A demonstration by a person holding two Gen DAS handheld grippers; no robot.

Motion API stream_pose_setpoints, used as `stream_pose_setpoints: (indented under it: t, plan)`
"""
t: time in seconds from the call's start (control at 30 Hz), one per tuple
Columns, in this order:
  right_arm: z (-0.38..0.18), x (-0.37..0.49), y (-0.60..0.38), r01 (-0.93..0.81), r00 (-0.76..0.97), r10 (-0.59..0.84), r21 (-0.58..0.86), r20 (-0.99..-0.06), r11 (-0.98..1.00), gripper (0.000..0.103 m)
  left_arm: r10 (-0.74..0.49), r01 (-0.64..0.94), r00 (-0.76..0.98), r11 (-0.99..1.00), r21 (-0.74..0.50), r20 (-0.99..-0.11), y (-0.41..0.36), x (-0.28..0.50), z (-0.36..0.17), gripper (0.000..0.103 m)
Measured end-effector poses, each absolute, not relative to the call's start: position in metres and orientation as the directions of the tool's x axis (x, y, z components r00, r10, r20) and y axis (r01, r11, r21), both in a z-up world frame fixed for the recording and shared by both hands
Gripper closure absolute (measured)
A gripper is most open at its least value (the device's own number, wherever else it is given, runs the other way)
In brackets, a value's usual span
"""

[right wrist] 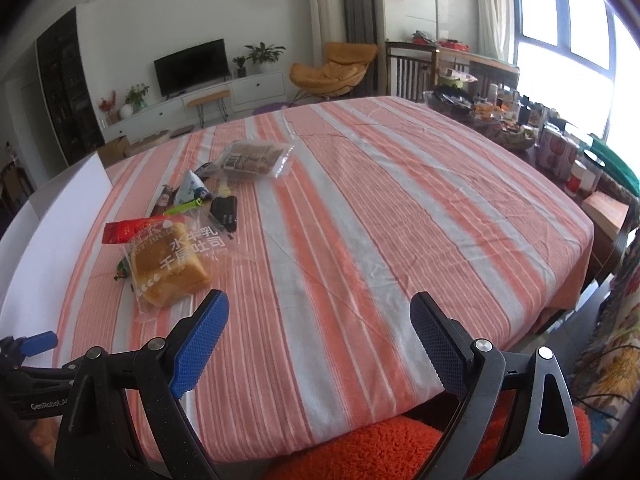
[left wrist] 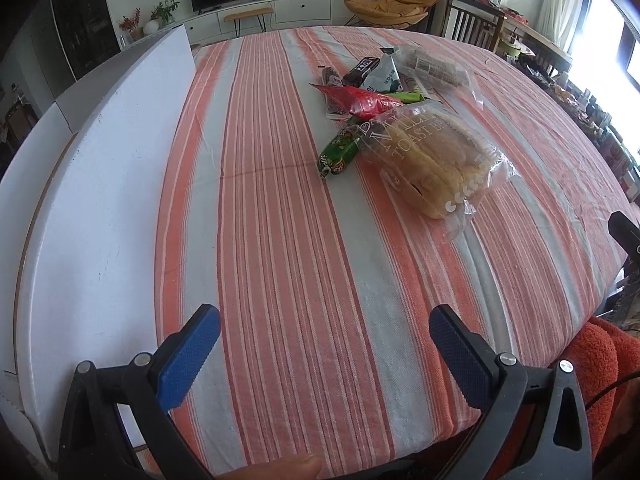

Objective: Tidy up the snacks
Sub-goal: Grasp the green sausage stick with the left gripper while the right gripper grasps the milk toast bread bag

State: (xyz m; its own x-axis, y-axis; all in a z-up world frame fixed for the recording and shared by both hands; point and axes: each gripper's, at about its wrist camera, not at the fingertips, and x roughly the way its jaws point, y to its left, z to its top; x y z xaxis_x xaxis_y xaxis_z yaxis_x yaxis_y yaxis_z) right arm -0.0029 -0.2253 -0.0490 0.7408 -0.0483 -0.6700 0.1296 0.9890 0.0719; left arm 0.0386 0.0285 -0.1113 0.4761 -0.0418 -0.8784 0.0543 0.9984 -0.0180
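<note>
Starting from the biggest item looks sensible: the bagged toast loaf (left wrist: 434,160) lies nearest the grippers at the front of the snack heap, and it partly covers the green packet (left wrist: 338,152) and sits against the red packet (left wrist: 364,102), so lifting it first should free the rest. Left gripper (left wrist: 324,354) hovers released over the near edge of the counter (left wrist: 280,240), jaws wide, nothing between them; right gripper (right wrist: 318,338) is likewise spread and empty, with the loaf just ahead and to its left. Judgement: take the loaf across its short side, squeeze lightly so the bread does not crush, and avoid pinching only the loose clear film at the bag's end, which would likely slip or tear. The flat clear bag of brown biscuits (right wrist: 254,158) at the far side is next in size; then the white-and-teal pouch (right wrist: 192,190), the dark chocolate bar (left wrist: 360,70) and the thin lime-green wrapper (right wrist: 182,208), all thin and probably needing a low, flat approach. No bin or tray for the snacks is visible. Counter carries an orange-and-grey striped cloth (right wrist: 360,220), creased; a white board (left wrist: 92,216) stands along its left side. Room behind: television (right wrist: 192,66), potted plants, mustard lounge chair (right wrist: 332,68), bright window (right wrist: 568,40), cluttered side table at right.
</note>
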Motion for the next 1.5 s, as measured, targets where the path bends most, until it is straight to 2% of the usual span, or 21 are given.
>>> stream_pose_setpoints:
  t: [0.3,0.73,0.93,1.0,1.2,1.27,1.4,1.5]
  plan:
    - [-0.072,0.007,-0.222,0.122,0.665,-0.02,0.083,-0.746,0.989,0.009,-0.037,0.066,0.438,0.998,-0.009,-0.898,0.022,0.052,-0.134,0.0]
    - [-0.079,0.009,-0.221,0.077,0.637,0.04,0.115,-0.77,0.99,0.009,-0.05,0.09,0.491,0.996,-0.006,-0.87,0.021,0.053,-0.135,0.0]
    - [-0.081,0.01,-0.222,0.082,0.633,0.034,0.111,-0.773,0.99,0.009,-0.071,0.148,0.411,0.989,-0.01,-0.909,0.022,0.066,-0.13,0.0]
    - [-0.08,0.009,-0.221,0.078,0.637,0.032,0.106,-0.77,0.991,0.009,-0.081,0.171,0.44,0.985,-0.005,-0.894,0.024,0.069,-0.118,0.0]
    - [-0.082,0.011,-0.217,0.068,0.632,0.032,0.096,-0.774,0.993,0.009,-0.037,0.137,0.563,0.989,0.049,-0.826,0.043,0.084,-0.077,0.001]
    - [-0.082,0.011,-0.217,0.069,0.632,0.032,0.098,-0.774,0.993,0.009,0.01,0.129,0.573,0.986,0.102,-0.819,0.045,0.093,-0.072,0.001]
    - [-0.083,0.012,-0.217,0.074,0.631,0.035,0.106,-0.775,0.992,0.009,0.09,0.214,0.531,0.948,0.236,-0.843,0.025,0.119,-0.086,0.001]
    - [-0.083,0.012,-0.217,0.071,0.631,0.037,0.105,-0.775,0.992,0.009,0.172,0.232,0.537,0.911,0.341,-0.826,0.004,0.137,-0.104,0.001]
